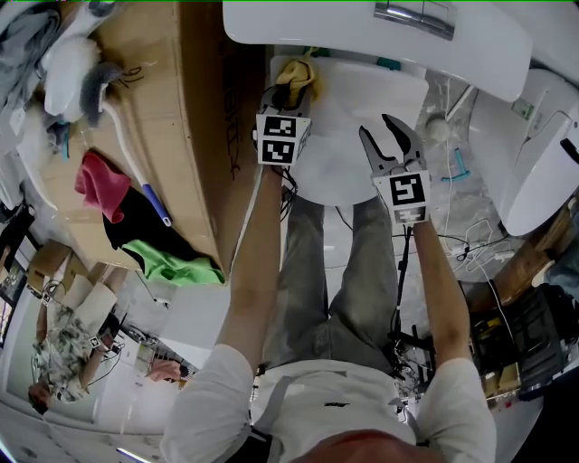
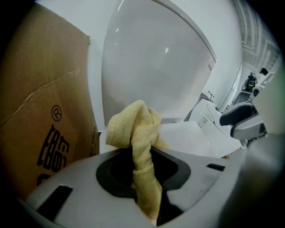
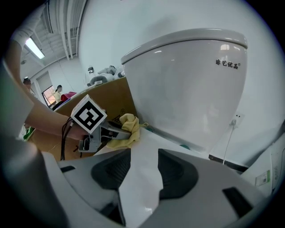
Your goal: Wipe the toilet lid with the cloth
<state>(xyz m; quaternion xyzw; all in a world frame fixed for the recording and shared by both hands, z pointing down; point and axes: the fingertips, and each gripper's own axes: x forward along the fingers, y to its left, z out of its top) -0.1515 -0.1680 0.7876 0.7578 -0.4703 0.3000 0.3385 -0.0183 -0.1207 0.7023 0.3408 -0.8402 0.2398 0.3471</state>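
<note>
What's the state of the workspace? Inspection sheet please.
Surface: toilet lid is closed, white and glossy; no marks visible.
Job's things: yellow cloth is bunched at the lid's rear left corner, near the cistern.
Clutter: cardboard box left of the toilet, carrying a red cloth, a green cloth and a long-handled brush.
Grippers: left gripper is shut on the cloth; right gripper is open and empty over the lid.
Cables: loose white cables on the floor right of the toilet; a black cable runs along the right forearm.
Surroundings: other white fixtures to the right.
</note>
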